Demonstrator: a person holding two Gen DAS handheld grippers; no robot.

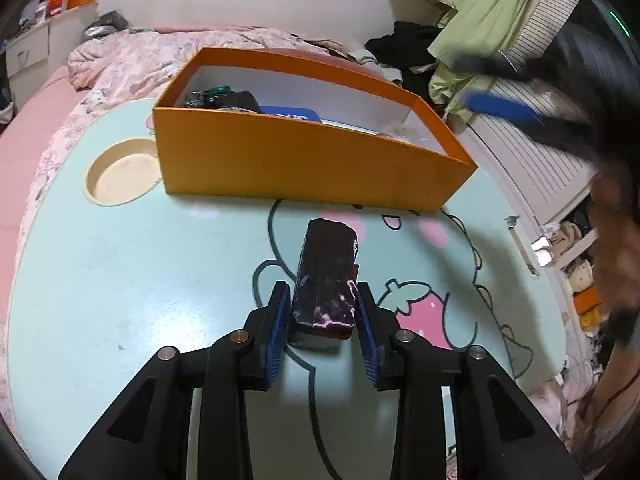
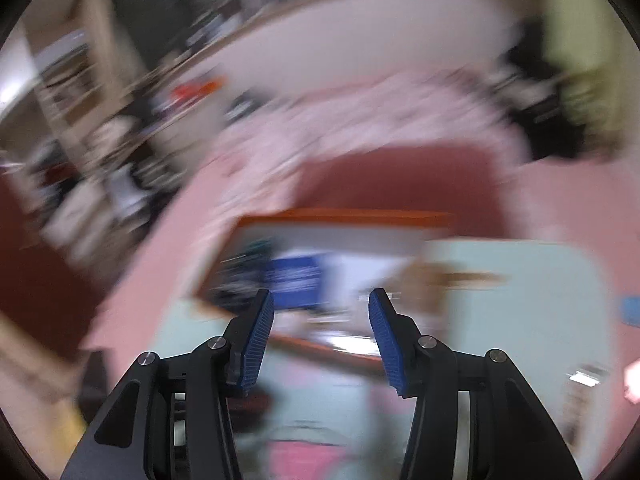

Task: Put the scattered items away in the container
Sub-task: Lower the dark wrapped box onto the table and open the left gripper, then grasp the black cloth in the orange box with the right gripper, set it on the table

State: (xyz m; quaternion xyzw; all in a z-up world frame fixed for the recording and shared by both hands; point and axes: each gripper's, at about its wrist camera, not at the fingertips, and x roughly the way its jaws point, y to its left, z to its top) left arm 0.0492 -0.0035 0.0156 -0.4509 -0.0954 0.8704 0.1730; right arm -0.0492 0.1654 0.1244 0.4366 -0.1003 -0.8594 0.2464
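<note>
A dark, shiny wrapped block [image 1: 326,276] lies on the pale green table [image 1: 120,280], pointing toward the orange box [image 1: 304,160]. My left gripper [image 1: 322,292] is open, its blue pads either side of the block's near end with small gaps. The box holds a dark bundle [image 1: 236,100] and a blue item [image 1: 292,114]. My right gripper [image 2: 321,300] is open and empty, above the box [image 2: 344,216]; that view is heavily blurred. It shows blurred at the upper right of the left wrist view [image 1: 500,104].
A round cup recess [image 1: 120,172] is sunk in the table left of the box. A pink bed with a quilt [image 1: 168,52] lies behind. Clothes [image 1: 472,20] and a white slatted unit [image 1: 532,152] stand at the right.
</note>
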